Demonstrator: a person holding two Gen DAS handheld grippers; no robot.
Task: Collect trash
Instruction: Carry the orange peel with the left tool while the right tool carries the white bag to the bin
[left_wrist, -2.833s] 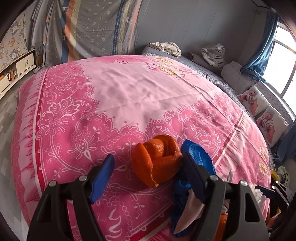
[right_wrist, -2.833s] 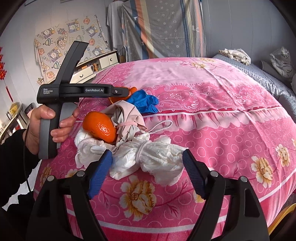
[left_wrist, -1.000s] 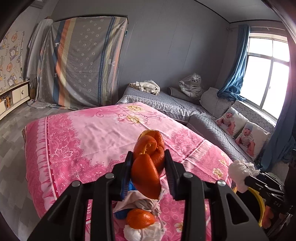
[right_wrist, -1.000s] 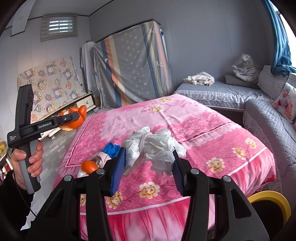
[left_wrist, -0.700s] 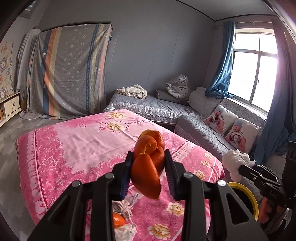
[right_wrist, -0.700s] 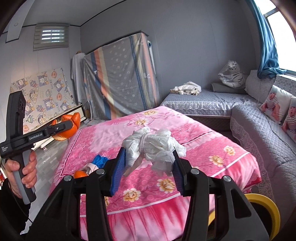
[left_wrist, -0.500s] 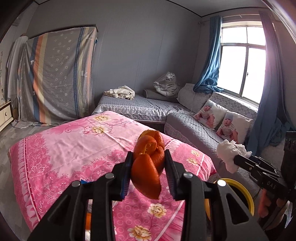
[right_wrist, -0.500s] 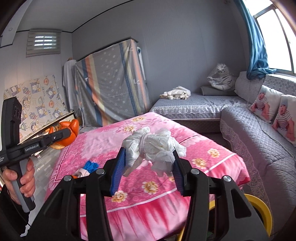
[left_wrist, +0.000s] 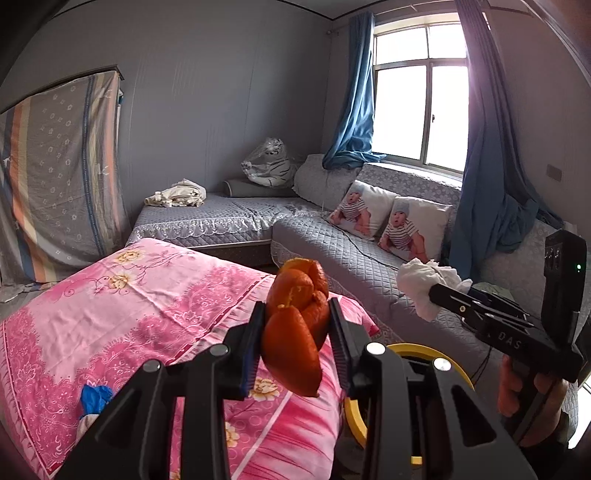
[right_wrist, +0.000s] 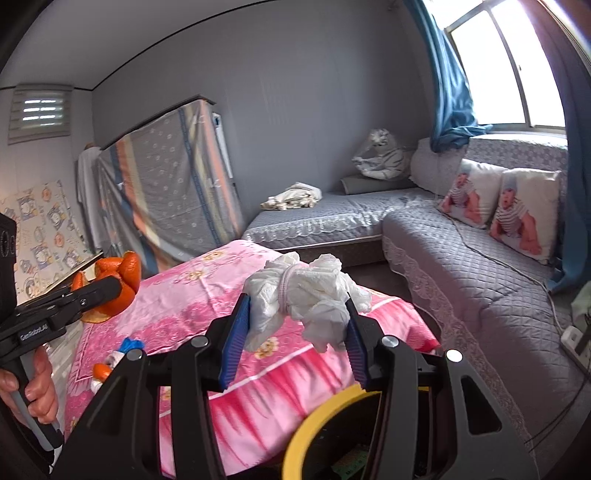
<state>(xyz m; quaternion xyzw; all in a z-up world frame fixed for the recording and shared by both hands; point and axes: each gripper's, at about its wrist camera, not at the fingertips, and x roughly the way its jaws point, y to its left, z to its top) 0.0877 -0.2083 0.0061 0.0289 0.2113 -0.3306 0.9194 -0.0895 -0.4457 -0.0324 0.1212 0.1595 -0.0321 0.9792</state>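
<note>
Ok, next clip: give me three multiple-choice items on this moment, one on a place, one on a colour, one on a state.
1. Where is the bin with the coloured rim?
A. on the sofa
B. on the floor beside the pink bed
C. on the bed

2. What colour is that rim?
A. green
B. yellow
C. red

3. What is the left gripper doing?
A. clamping orange peel
B. hanging open and empty
C. clamping a pillow

Answers:
1 B: the bin sits below the edge of the pink bed.
2 B: its rim shows yellow in both views.
3 A: the left gripper has its pads pressed on the orange peel; the right gripper holds the white tissue wad.
</note>
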